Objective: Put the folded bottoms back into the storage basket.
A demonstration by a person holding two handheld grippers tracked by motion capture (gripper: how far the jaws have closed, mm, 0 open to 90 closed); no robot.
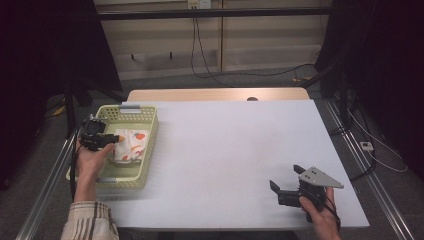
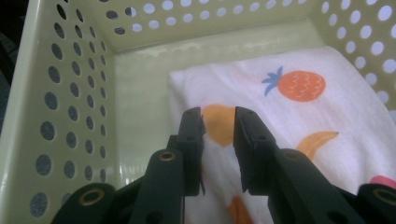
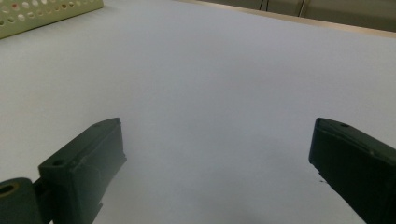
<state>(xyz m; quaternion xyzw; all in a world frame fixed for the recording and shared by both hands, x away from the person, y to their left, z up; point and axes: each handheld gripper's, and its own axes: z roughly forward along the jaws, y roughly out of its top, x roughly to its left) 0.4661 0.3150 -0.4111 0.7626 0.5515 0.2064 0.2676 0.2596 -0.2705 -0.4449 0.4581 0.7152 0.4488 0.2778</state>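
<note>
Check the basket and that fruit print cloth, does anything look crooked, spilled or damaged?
Nothing stands out. The folded fruit print cloth lies flat inside the basket, which sits squarely on the table. No spill or damage shows.

Even overhead light falls brightly on the pale grey-white counter while the room around it sinks into near-black, soft shadows gather beneath the black fingers close to the lens, which are blurred, and all pictures look grainy.
</note>
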